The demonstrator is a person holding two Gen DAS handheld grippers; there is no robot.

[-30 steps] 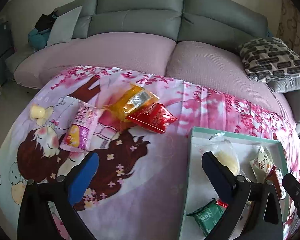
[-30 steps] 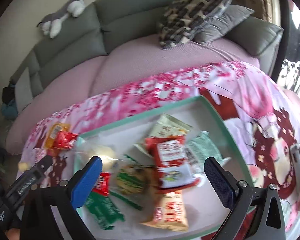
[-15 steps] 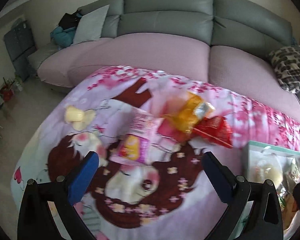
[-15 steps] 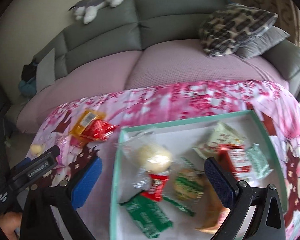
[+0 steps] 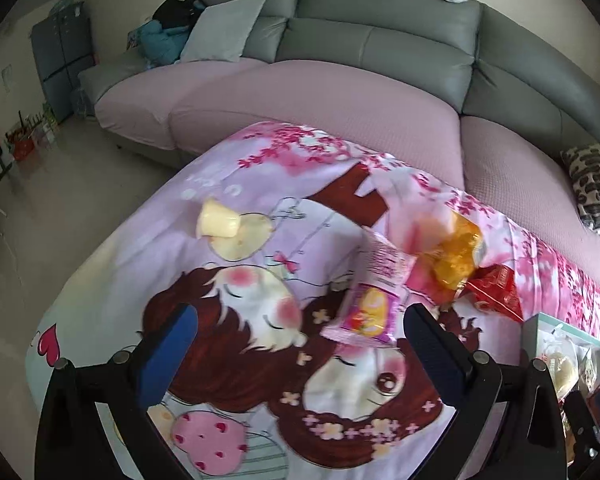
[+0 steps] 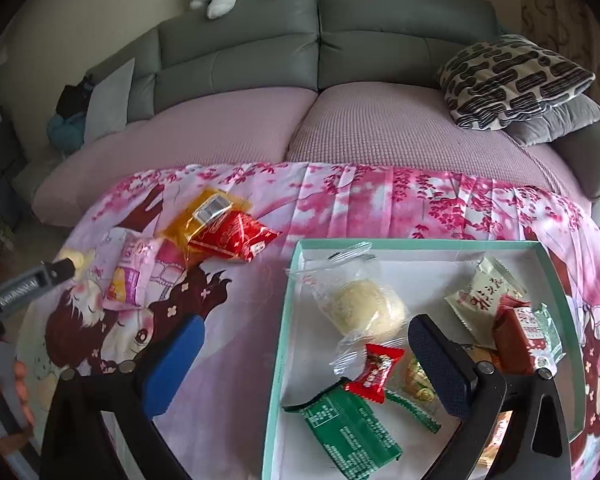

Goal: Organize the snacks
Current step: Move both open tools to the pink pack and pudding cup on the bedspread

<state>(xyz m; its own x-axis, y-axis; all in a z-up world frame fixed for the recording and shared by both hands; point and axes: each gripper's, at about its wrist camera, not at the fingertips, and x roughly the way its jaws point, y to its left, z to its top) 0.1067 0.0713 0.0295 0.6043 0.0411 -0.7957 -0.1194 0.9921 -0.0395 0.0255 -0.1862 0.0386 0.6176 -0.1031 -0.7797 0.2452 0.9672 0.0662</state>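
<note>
Hovering over the table, the left claw (image 5: 300,344) is spread wide and empty, the pink packet (image 5: 370,300) lying just ahead, nearer its right finger. It looks light, crinkly and slippery, so pinch across the flat middle, not the sealed edge. Beyond sit the orange packet (image 5: 454,256) and red packet (image 5: 496,292). The right claw (image 6: 304,352), also spread and empty, straddles the tray (image 6: 284,320) wall.

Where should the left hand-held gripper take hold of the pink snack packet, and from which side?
Probably across the near sealed end of the flat pink plastic snack packet. It lies flat, lengthwise away from the open left hand-held gripper, clear of the orange packet, so coming from above, fingers straddling its width, seems best.
</note>
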